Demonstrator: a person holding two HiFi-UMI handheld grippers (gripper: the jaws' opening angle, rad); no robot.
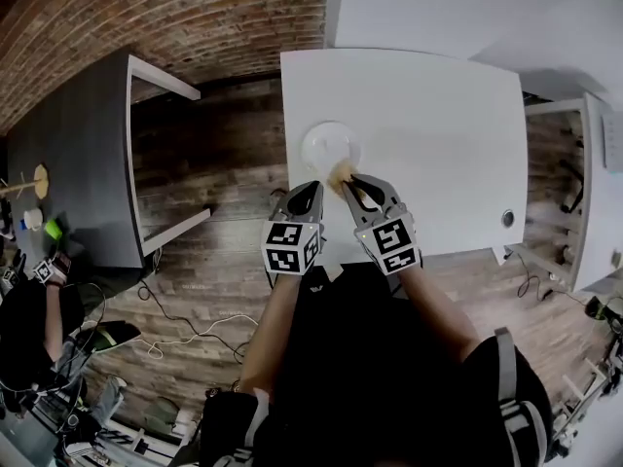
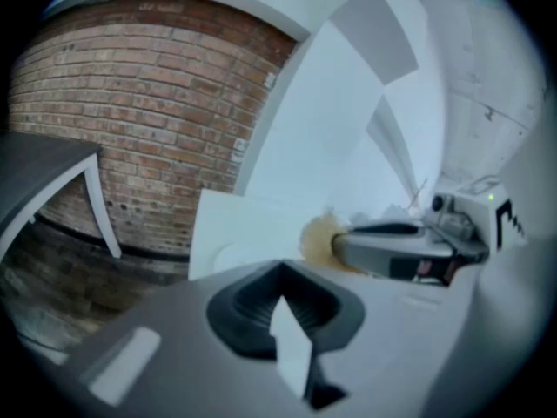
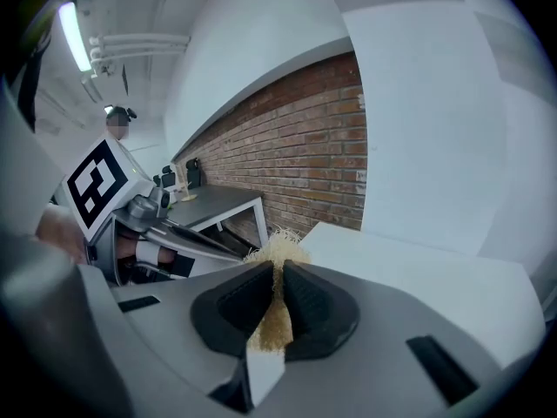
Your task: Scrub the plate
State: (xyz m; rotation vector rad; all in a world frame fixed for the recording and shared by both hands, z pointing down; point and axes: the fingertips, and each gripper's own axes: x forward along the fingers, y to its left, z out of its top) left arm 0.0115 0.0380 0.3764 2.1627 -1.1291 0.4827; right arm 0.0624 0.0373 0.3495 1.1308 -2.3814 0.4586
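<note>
Two forearms (image 1: 271, 331) are seen lowest in the head view, each ending in a gripper held over the near edge of a white table (image 1: 438, 134). On the left gripper (image 1: 313, 189) the jaws are pressed together with nothing between them, its tip just short of the plate's near rim. On the right gripper (image 1: 349, 182) the jaws are clamped on a tan fibre scrubber (image 1: 339, 171), whose frayed end sticks out past the pads. That scrubber is held at the near right rim of the plate (image 1: 326, 144); whether they touch cannot be told. The plate is white and lies flat near the table's left edge. Farther left a grey table (image 1: 78, 163) stands on a wood floor (image 1: 214, 163), and a brick wall (image 1: 146, 8) is seen beyond.
</note>
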